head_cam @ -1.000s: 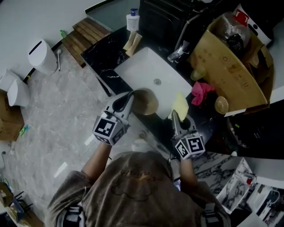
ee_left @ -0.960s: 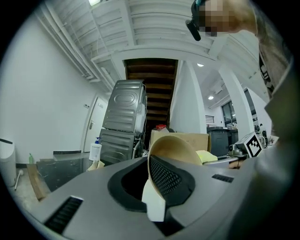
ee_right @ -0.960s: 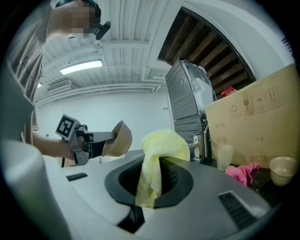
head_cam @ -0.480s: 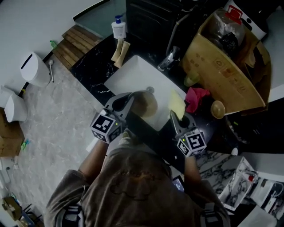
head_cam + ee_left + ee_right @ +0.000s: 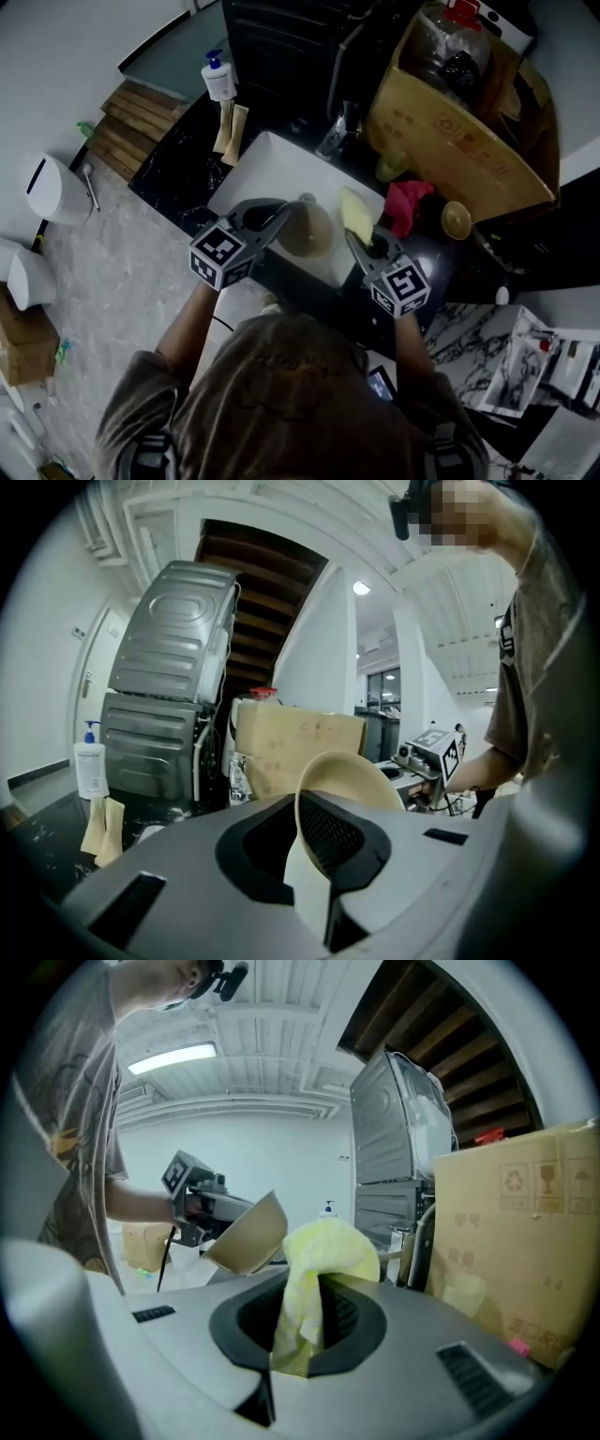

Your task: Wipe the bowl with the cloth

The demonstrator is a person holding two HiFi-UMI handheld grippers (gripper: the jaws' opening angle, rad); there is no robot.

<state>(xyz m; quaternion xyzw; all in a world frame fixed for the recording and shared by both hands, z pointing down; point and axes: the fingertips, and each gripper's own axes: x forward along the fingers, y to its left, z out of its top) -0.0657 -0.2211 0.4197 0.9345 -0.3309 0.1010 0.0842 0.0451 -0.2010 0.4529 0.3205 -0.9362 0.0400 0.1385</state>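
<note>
We held the bowl (image 5: 307, 232) by its rim in our left gripper (image 5: 279, 217) over the sink (image 5: 267, 169). Our right gripper (image 5: 364, 246), clamped on the cloth (image 5: 355, 214), had drawn nearer. Not yet touching; wiping looked imminent.

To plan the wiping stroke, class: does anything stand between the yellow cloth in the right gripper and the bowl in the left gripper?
Nothing visible does. The cloth, pinched by the right gripper, and the bowl, gripped at its rim by the left gripper, face each other across open air above the sink.
</note>
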